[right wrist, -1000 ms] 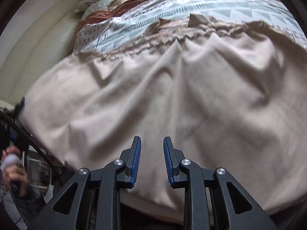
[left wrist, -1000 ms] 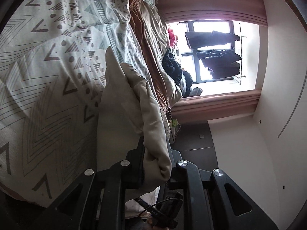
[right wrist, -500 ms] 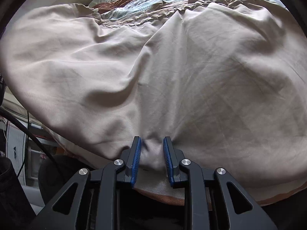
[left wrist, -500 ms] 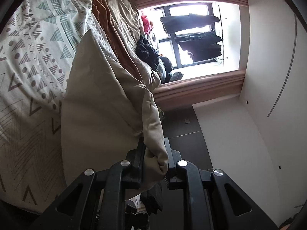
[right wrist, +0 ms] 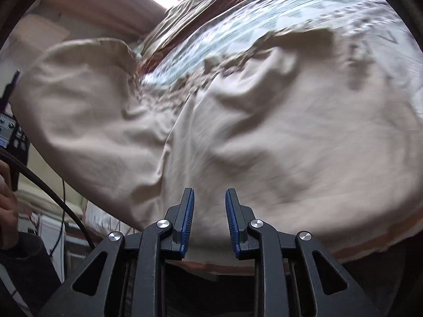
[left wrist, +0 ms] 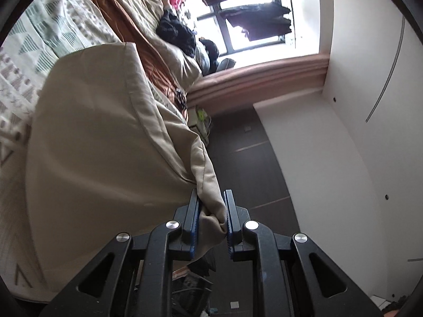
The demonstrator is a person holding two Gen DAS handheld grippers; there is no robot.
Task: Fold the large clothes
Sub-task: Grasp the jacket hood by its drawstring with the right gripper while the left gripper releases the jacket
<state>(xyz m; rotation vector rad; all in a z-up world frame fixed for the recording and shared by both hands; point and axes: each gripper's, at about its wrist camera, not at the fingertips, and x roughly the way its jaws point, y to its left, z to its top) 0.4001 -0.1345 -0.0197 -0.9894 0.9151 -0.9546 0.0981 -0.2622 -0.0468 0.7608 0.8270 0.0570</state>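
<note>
Two grippers work on one big beige garment [left wrist: 105,145] that lies on a bed with a patterned bedspread [left wrist: 34,39]. The left gripper [left wrist: 210,222] has its jaws pressed on a bunched, hemmed edge of the beige cloth, at the side edge of the bed, and the cloth is lifted there into a tall fold. The right gripper [right wrist: 209,216] is over the near edge of the bed; its jaws are a little way apart with flat cloth behind them, and they hold nothing. In the right view the garment [right wrist: 264,132] is spread wide and wrinkled, with one part raised at the left. Past the bed there is a bright window [left wrist: 248,8] with dark clothes [left wrist: 259,21] hanging in it, and a pile of dark things [left wrist: 179,34] sits near it.
</note>
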